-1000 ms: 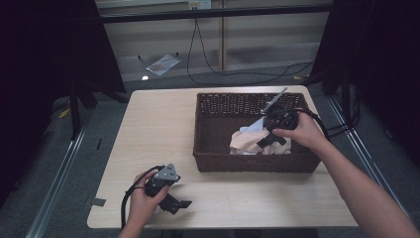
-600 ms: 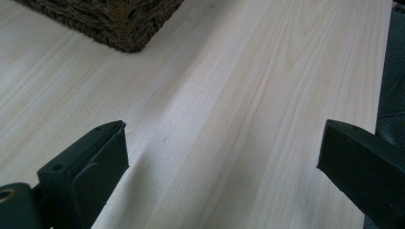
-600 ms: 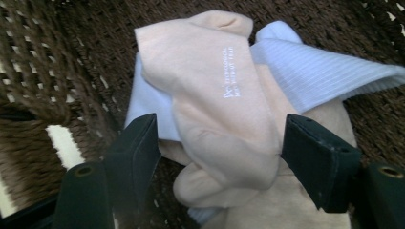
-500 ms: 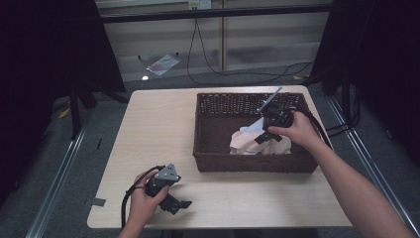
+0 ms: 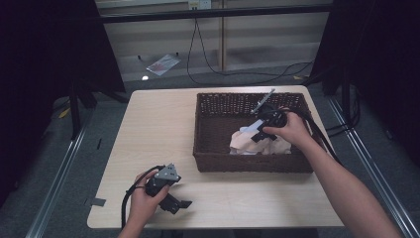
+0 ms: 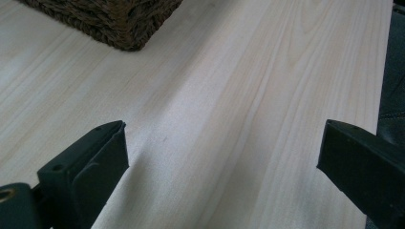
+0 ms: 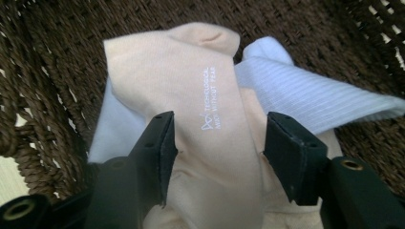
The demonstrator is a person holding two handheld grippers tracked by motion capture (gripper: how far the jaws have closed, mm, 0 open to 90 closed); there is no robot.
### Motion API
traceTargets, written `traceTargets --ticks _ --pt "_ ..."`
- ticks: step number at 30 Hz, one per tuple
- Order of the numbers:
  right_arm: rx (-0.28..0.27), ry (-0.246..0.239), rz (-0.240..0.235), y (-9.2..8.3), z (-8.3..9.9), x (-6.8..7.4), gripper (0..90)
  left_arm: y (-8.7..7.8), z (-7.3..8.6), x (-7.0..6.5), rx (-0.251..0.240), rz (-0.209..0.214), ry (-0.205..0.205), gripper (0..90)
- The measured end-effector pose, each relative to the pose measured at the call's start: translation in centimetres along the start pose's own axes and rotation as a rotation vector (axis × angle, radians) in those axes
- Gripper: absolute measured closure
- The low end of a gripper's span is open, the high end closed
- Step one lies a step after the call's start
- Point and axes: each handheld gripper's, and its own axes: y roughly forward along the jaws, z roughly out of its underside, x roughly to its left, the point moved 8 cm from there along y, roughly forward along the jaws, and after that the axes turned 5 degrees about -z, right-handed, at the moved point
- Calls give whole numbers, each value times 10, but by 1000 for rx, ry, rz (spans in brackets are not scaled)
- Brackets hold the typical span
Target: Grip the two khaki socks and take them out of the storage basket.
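A beige sock (image 7: 191, 119), printed with small white lettering, is seen lying in the wicker basket (image 5: 218, 163) on top of a white ribbed sock (image 7: 310, 95); the pair is bunched toward the basket's near wall, at the right half. In the right gripper view the beige sock is straddled by the two black jaws of the right hand-held gripper (image 7: 217, 148), which are spread apart with the cloth between them; the jaws are not pressed together on it, and whether the pads touch the cloth cannot be told. In the high view the right hand-held gripper (image 5: 261, 130) is held down inside the basket over the socks by the right hand (image 5: 289, 130).

The basket is placed on the right half of the pale wooden desk (image 5: 158, 124), with its near wall set back from the desk's front edge. The left hand-held gripper (image 5: 177, 202) is held low over the desk's near left corner by the left hand (image 5: 143, 201), well apart from the basket. In the left gripper view its jaws are shown wide apart above bare wood, with nothing between them, and a corner of the basket (image 6: 119, 24) is seen farther off.
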Motion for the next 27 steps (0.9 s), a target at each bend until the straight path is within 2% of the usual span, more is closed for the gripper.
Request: traceTargets --ticks 1,2,3,5,7,9,11,14,18,20,21,22,27 --pt "0 0 0 0 0 0 471 0 0 0 0 0 0 29" --pt "19 -14 8 3 1 -1 539 -1 0 0 -11 9 -22 28" --pt "30 -11 10 4 3 -1 587 -1 0 0 -14 8 -21 28" --pt "47 -13 7 4 4 0 756 -1 0 1 -15 4 -26 28" --pt "60 -17 10 5 6 1 841 -1 1 1 -13 3 -29 28" --pt "59 -13 -5 5 6 2 875 -1 0 1 -19 -1 -31 28" --pt "49 12 -22 1 5 4 887 -2 0 0 -26 -3 -34 28" --pt "43 20 -35 -4 5 5 893 -3 0 1 -26 -1 -28 28" --pt "6 32 -55 -15 2 5 895 -3 0 1 -22 -6 -24 28" --pt "1 59 -62 -22 2 6 896 -4 0 1 -20 -9 -22 28" --pt "4 43 -57 -24 2 5 896 -3 0 1 -23 -8 -21 28" --pt "5 58 -64 -28 1 7 896 -3 0 1 -24 -5 -23 28" --pt "-16 57 -72 -45 -4 9 896 -2 -1 0 -14 -13 -20 28"
